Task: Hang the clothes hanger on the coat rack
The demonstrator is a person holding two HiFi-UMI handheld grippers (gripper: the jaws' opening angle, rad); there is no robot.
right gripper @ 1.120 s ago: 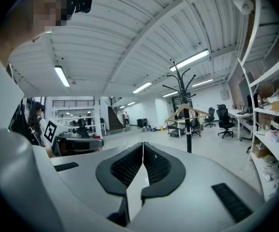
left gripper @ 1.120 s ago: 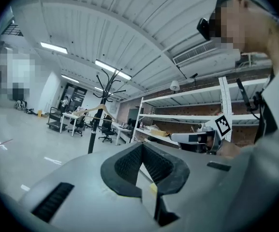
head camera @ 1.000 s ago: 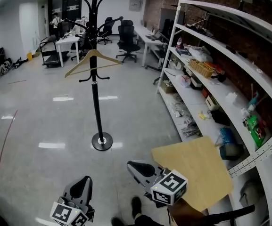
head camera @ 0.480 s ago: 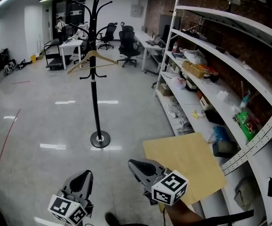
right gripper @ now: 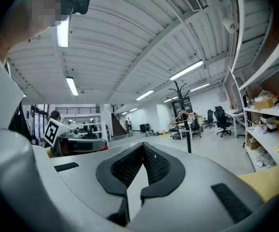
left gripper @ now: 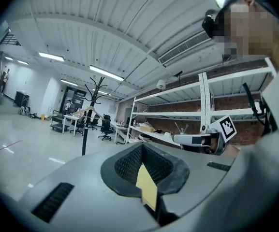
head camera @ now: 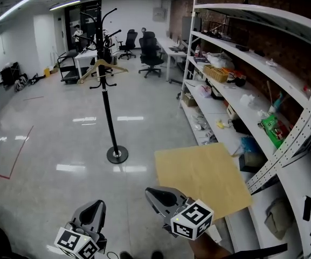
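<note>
the clothes hanger [head camera: 90, 72] is pictured already hung on the coat rack [head camera: 108, 112], below its topmost hooks. the rack is planted on the glossy grey floor [head camera: 63, 144], well apart from both tools. the task is judged complete, and nothing left to do is shown.

the left gripper [head camera: 95, 206] and the right gripper [head camera: 151, 192] are held low at the bottom of the head view and aimed roughly toward the rack. each is seen with its jaws brought together and nothing caught between them.

the rack's round base, the open stretch of floor before it, a wooden board [head camera: 201, 174] and the long white shelving [head camera: 214, 109] on the right are given only by the head view.

the meeting of the ribbed pads is confirmed only in the gripper views. there the rack and hanger are reduced to a small far-off shape, and much of each picture is filled by ceiling. in the left gripper view the right tool's marker cube [left gripper: 227, 127] is caught at the side, something not shown in the right gripper view.
</note>
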